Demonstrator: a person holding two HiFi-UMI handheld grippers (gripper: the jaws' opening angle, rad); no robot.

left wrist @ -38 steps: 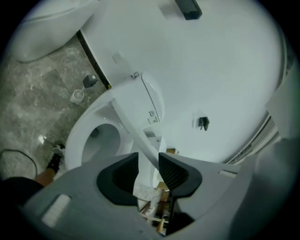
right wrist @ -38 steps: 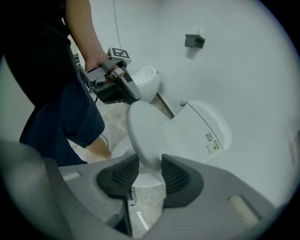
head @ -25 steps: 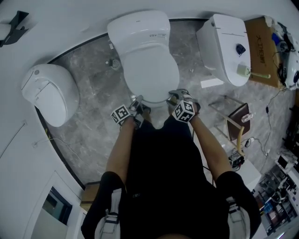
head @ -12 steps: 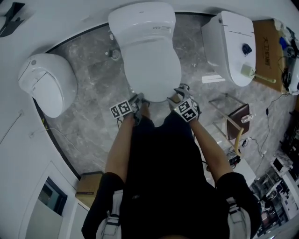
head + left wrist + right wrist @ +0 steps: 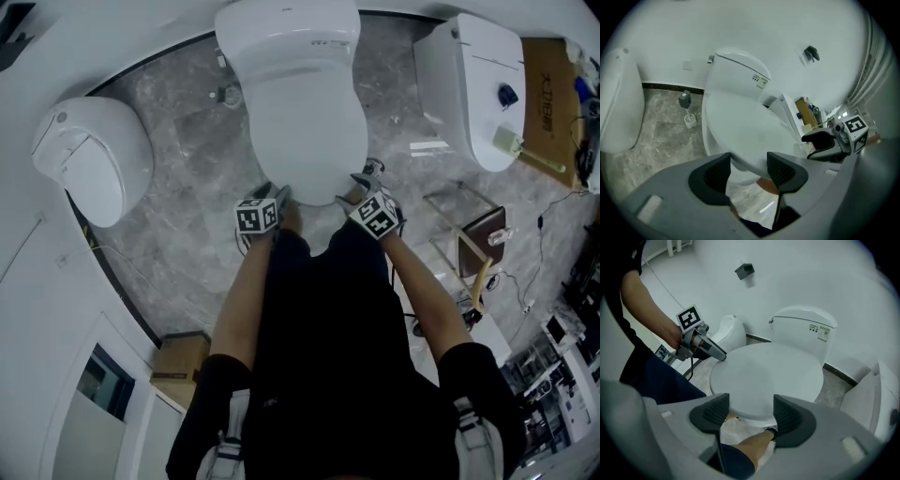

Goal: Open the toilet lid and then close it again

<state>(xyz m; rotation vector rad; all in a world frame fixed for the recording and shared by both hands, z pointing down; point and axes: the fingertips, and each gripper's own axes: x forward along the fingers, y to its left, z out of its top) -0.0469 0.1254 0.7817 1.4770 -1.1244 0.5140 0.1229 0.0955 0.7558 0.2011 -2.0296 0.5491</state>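
We stand right before the middle toilet (image 5: 314, 73), its lid (image 5: 305, 141) lying flat on the bowl and its tank (image 5: 286, 26) behind, against the wall. A second toilet (image 5: 89, 169) sits well apart to its left, a third toilet (image 5: 473, 89) to its right. Beyond the third, farthest right, lies a cardboard box (image 5: 547, 103). A small floor fitting (image 5: 230, 94) stands just left of the tank.

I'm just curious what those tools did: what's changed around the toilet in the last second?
Both grippers' jaws have just been opening: the left gripper and right gripper now stand open at the front rim of the toilet lid, apparently having released it. The lid lies shut; both grippers stay at its front.
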